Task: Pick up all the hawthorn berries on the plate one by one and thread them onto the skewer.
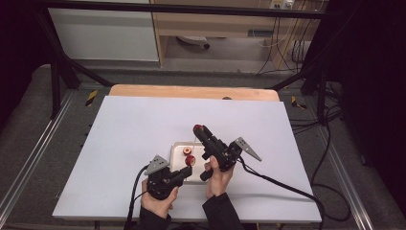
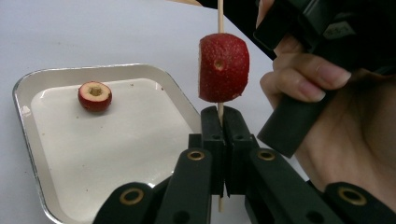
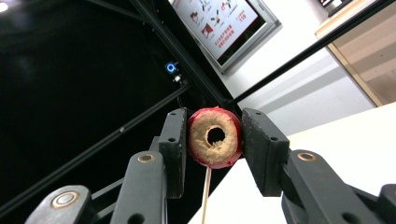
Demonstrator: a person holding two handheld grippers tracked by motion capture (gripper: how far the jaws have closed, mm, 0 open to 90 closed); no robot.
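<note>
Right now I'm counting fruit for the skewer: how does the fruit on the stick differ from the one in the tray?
The fruit on the stick is speared and raised above the table, cored hole facing sideways; the fruit in the tray lies loose on the tray, hole facing up. The skewered one is on the wooden stick pinched by the left hand-held gripper; the tray one is untouched. Both are red and cored.

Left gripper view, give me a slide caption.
Left gripper clamps a skewer through one cored red fruit; another sits in the tray.
</note>
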